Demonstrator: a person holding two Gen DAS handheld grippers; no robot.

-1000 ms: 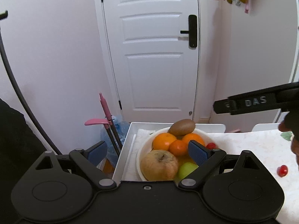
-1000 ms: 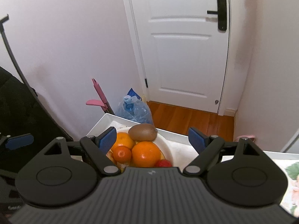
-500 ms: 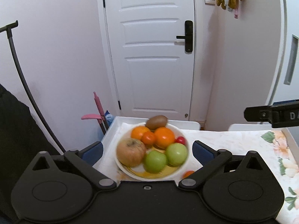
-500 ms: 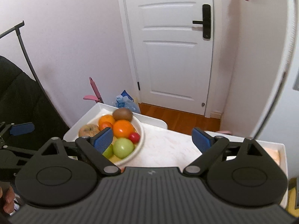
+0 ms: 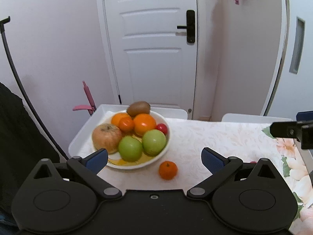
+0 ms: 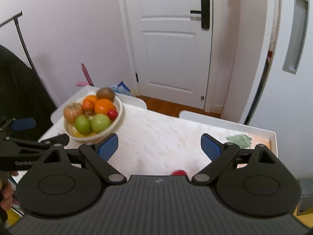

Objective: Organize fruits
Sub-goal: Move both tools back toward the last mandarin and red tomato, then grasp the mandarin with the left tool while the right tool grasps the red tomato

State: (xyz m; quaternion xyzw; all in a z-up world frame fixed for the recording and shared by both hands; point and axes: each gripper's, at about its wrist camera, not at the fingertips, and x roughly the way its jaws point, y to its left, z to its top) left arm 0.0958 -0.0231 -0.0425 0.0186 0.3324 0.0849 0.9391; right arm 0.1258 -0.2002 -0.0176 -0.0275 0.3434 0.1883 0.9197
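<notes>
A: Item one, left hand-held gripper [image 5: 154,157]?
B: Tilted down over the table [image 5: 215,137]. Jaws spread wide, nothing between the blue pads. Its left pad overlaps the bowl's near rim in its own view; contact there cannot be told.

A: Item two, right hand-held gripper [image 6: 160,145]?
B: Also tilted down, jaws wide, empty. Only bare tablecloth shows between its pads. In the left view just one black finger of it enters at 3 o'clock, the rest cut off by the frame edge.

A: Item three, the fruit?
B: White bowl [image 5: 166,146] at the table's far-left end, at 10 o'clock in the right view. Contents: two green apples [image 5: 142,145] in front, a brownish apple [image 5: 106,137] at 9 o'clock of them, two large oranges [image 5: 144,124] and a small one behind, a kiwi [image 5: 138,108] on the far rim, a cherry tomato [image 5: 162,128] at the bowl's 2 o'clock.

A: Loose pieces?
B: One mandarin [image 5: 168,170] on the cloth just outside the bowl at its 5 o'clock, not touching. One red fruit [image 6: 179,172] near the right gripper's body, mostly hidden behind it; kind cannot be told.

A: Anything else hard to read?
B: The fruit is motion-blurred. A bare hand [image 6: 5,195] shows partly at the right view's 8 o'clock edge, on the left gripper's handle.
</notes>
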